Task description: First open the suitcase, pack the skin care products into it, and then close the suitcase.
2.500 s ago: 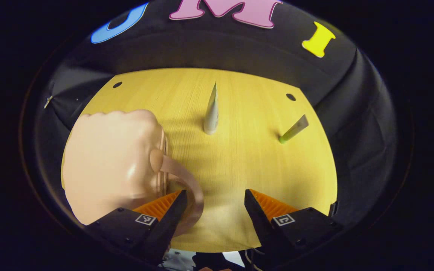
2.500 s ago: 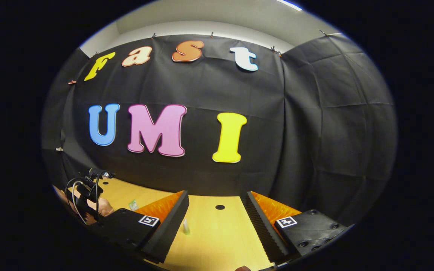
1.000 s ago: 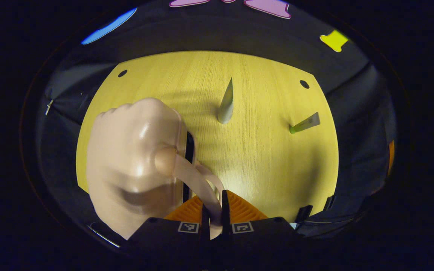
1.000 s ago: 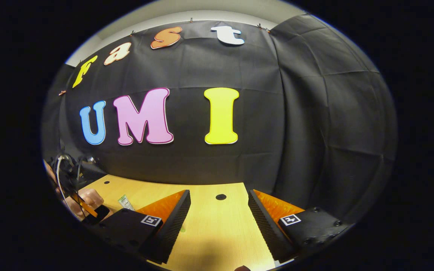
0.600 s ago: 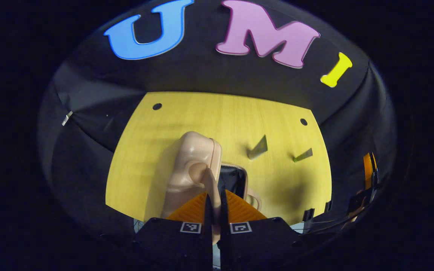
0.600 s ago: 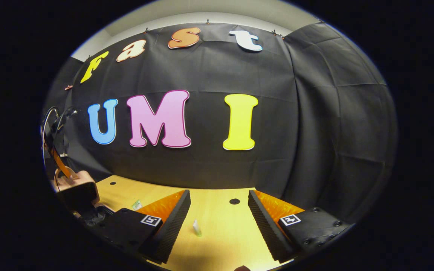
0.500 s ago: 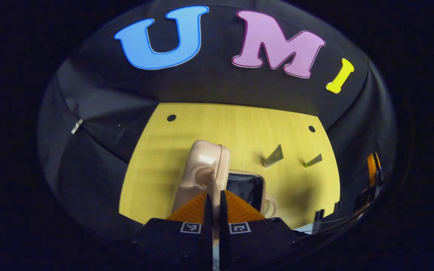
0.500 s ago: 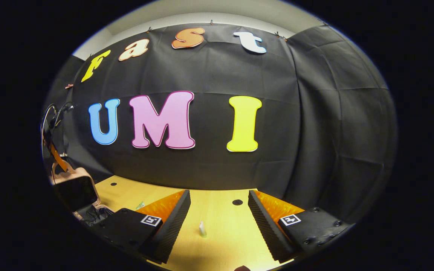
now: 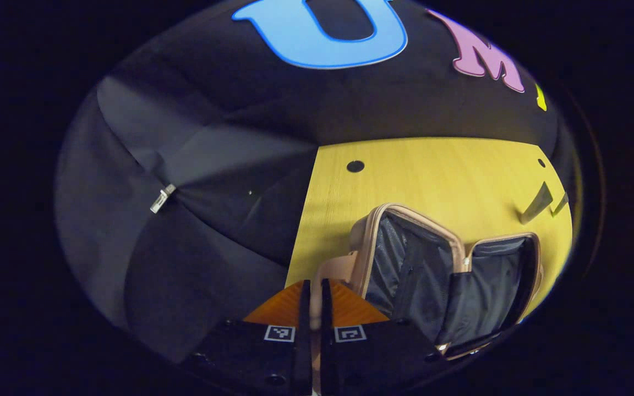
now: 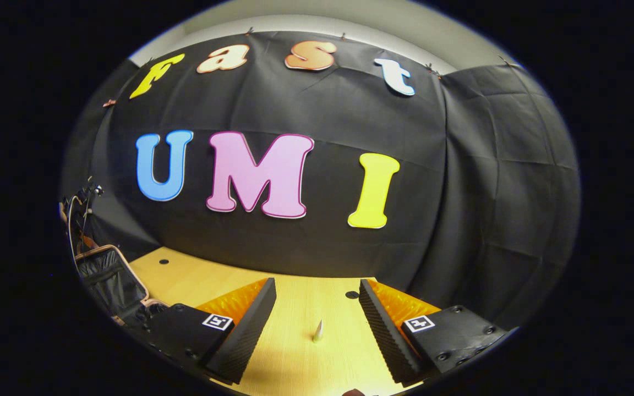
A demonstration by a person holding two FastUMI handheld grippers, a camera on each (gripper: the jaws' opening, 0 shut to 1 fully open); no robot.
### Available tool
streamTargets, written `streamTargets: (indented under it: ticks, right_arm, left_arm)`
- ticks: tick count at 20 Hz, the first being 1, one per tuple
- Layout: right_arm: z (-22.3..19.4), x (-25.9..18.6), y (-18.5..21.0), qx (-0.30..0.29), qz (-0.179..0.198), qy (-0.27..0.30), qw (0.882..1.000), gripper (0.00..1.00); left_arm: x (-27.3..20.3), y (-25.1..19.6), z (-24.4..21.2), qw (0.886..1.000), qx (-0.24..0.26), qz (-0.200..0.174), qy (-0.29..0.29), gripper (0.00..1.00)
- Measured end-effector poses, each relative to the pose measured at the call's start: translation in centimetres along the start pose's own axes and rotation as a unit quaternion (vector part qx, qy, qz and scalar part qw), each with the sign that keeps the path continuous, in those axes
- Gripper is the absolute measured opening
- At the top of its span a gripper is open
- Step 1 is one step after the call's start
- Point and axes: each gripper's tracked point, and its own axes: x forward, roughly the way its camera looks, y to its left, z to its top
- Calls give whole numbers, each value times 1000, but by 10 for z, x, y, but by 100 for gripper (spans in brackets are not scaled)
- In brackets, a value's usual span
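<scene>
You are working in a staged recording booth, not a lived-in room. Black cloth [image 10: 306, 242] hangs as the wall behind the table [image 10: 295, 352], pinned up along its top edge under a pale ceiling strip [image 10: 317, 22], and it wraps round to the side of the table as well, held by a small clip [image 9: 162, 198]. The table is a bare pale wooden top [image 9: 432, 176] with round holes [image 9: 355, 165] near its far corners. Cables [image 10: 77, 212] hang at the left of the table.
</scene>
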Motion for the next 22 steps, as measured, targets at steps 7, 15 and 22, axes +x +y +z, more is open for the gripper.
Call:
streamTargets:
  ticks: [7, 15, 22]
  right_arm:
    - [1, -5, 48, -29, 6, 21, 999, 96]
    - [6, -4, 62, -17, -3, 11, 1000, 96]
    - [17, -3, 67, -9, 5, -11, 1000, 96]
  left_arm:
    - [124, 14, -77, 994, -78, -47, 53, 31]
    - [32, 12, 0, 982, -106, -84, -131, 99]
    - [-147, -100, 86, 923, -48, -193, -330, 96]
